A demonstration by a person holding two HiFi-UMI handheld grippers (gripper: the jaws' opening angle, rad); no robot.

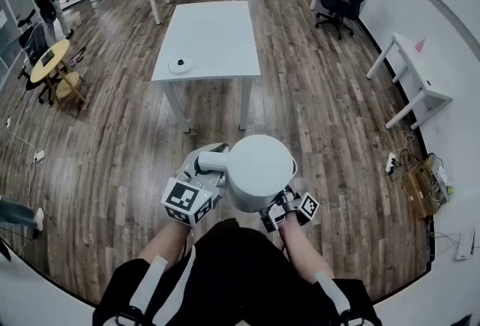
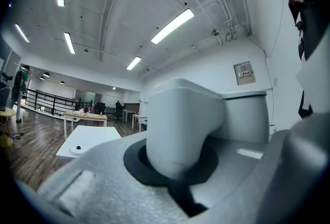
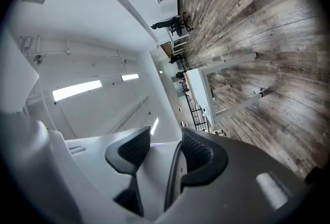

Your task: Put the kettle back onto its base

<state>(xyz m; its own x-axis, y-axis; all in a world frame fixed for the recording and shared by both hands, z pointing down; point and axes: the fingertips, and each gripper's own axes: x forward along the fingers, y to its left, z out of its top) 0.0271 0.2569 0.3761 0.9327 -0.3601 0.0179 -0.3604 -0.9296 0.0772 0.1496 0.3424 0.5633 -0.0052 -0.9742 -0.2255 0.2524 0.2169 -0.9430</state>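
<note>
The white kettle (image 1: pixel 259 171) hung in the air close in front of the person, domed top upward, handle (image 1: pixel 212 161) pointing left. The left gripper (image 1: pixel 208 176) was level and clamped tight on that handle. The right gripper (image 1: pixel 279 210) — jaws spread wide, gripping nothing — sat just beside the kettle's lower right side. The round base (image 1: pixel 180 64) lay well apart on a white table (image 1: pixel 217 32) — wood floor (image 1: pixel 315 107) between.

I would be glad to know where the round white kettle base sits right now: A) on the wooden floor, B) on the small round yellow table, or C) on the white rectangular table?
C: the round white kettle base lies on the white rectangular table, close to its near left corner in the head view.
</note>
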